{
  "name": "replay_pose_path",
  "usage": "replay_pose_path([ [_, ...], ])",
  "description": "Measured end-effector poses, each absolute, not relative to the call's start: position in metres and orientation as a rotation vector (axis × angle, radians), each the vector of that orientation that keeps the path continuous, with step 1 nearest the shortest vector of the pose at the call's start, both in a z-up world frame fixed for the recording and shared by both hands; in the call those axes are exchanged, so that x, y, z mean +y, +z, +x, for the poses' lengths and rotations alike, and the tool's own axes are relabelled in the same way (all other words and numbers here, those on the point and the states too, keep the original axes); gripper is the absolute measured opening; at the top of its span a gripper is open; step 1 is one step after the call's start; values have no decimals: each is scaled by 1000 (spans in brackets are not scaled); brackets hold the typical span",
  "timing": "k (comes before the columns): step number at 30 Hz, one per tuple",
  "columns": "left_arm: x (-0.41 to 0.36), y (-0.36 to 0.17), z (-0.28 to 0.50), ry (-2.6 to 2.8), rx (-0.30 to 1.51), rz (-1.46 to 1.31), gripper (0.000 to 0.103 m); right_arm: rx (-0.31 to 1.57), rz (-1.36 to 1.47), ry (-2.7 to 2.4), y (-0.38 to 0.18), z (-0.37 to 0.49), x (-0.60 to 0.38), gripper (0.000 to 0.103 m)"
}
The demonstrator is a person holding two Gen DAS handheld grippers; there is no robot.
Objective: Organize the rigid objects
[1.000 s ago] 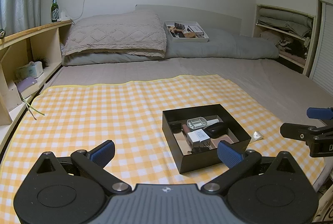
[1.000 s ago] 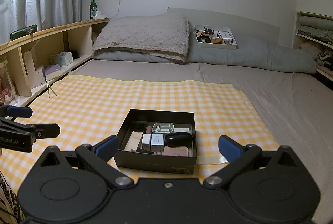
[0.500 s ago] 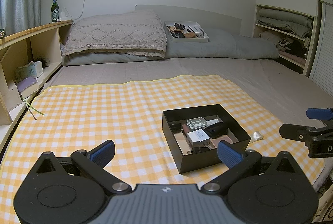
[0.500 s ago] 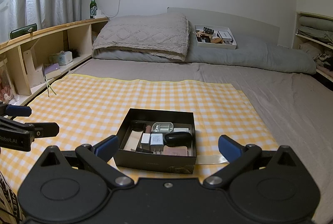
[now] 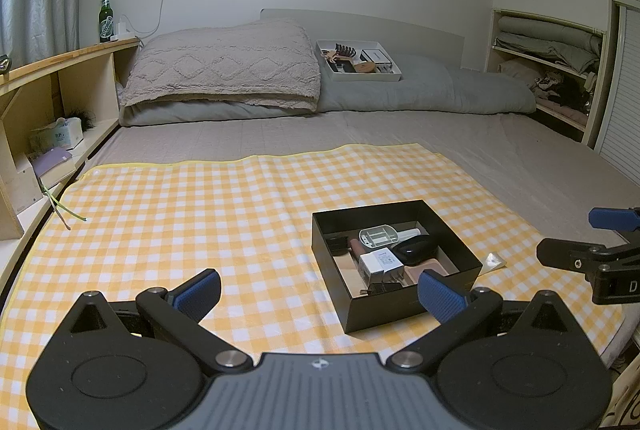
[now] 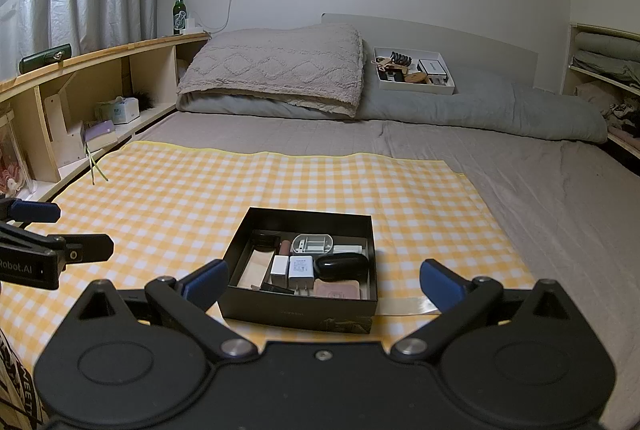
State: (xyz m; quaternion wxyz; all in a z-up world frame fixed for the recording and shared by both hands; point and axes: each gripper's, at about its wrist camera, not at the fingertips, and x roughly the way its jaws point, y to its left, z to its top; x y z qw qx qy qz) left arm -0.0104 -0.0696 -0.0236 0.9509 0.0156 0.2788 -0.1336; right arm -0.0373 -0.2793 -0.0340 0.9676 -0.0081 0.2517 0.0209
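- Fingers: both grippers w/ blue pads spread wide, nothing between them. Left gripper (image 5: 318,294) hovers over the checked cloth (image 5: 200,214); right gripper (image 6: 322,282) hovers at the near edge of the same cloth.
- Just ahead of the right gripper: black box (image 6: 298,314) sits almost dead centre between its pads, near wall just beyond the fingertips. From the left gripper the same box lies ahead and off to the right, by its right pad.
- So the right gripper is the better lined up one, judging by the straight-on view; the left would need to swing right to reach in.
- Inside the box, near row, l to r in the right wrist view: small white charger (image 6: 279,267), bigger white charger (image 6: 301,269) w/ prongs pointing toward the camera, pink flat item (image 6: 337,289).
- Behind those: black oval case (image 6: 341,265), long axis running left-right across the box, roughly parallel to the line between the pads; grey tray (image 6: 313,243) further back against the far wall.
- Box looks full, nothing loose on the cloth apart from a clear wrapper (image 6: 404,306) at the box's right side.
- Well beyond, on the grey bedding: white box (image 6: 416,84) w/ other small items, far from both grippers.
- Likely next: reach fwd and down into the black box, or the task is near done — can't tell which.
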Motion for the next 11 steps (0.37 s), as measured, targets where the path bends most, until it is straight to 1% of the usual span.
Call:
replay_pose_path([
  [11,-67,-23,-11,-272,572,32,103,509,-16,41,-34,-37,-279,103],
])
